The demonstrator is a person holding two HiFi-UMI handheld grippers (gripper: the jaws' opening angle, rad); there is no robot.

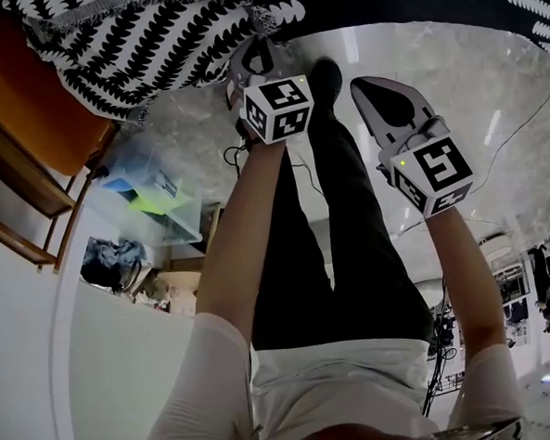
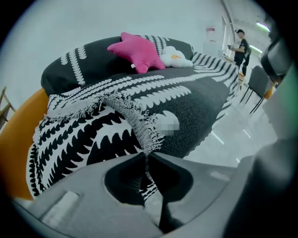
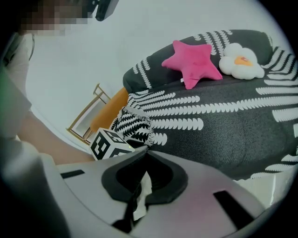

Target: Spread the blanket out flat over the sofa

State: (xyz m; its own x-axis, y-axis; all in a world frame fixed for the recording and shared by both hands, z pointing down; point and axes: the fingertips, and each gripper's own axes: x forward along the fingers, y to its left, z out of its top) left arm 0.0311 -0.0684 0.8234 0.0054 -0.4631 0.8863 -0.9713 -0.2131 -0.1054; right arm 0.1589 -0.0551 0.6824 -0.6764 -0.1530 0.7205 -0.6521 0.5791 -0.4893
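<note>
At the top of the head view, the left gripper reaches the bunched black-and-white blanket, while the right gripper hangs beside it over the pale floor. Along the left gripper view, the jaws are clamped on the blanket's fringed edge, and the rest lies over the sofa, under a pink star pillow and a white cloud pillow. Across the right gripper view, the jaws are together, just beside the left gripper's marker cube.

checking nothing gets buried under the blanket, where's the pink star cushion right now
In the left gripper view the pink star cushion sits upper centre, on the far part of the black-and-white blanket, with the white cushion right beside it on its right.
</note>
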